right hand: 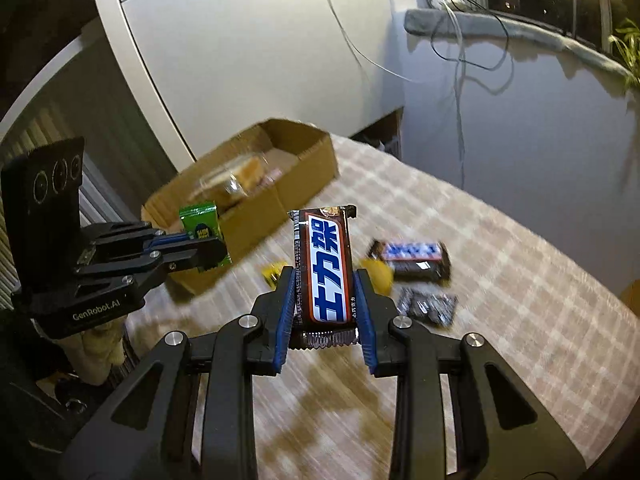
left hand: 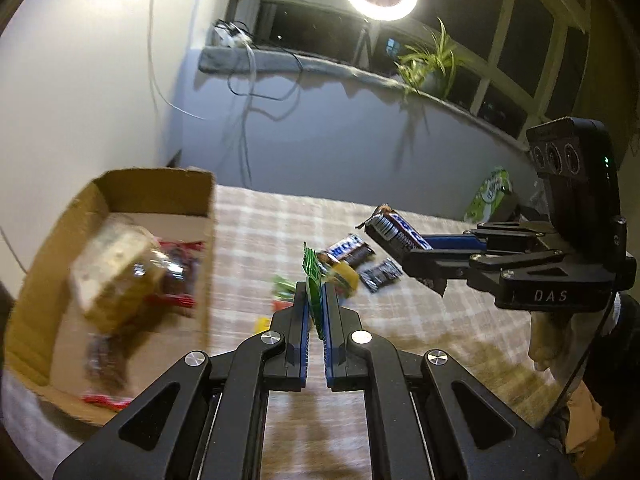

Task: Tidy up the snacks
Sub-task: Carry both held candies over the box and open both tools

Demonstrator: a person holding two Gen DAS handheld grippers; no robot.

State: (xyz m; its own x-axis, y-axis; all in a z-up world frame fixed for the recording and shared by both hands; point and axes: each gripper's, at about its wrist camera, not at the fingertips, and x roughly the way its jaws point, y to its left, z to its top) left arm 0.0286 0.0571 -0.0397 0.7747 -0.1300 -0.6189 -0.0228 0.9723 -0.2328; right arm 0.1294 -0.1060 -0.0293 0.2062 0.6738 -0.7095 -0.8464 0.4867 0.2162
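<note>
Two snacks carried at once: brown chocolate bar clamped across width by right gripper, thin green packet pinched edge-on by left gripper. Both held above checked bench, near cardboard box. Risk: packet slipping from narrow pinch; grippers colliding over box. Both angled downward.
</note>
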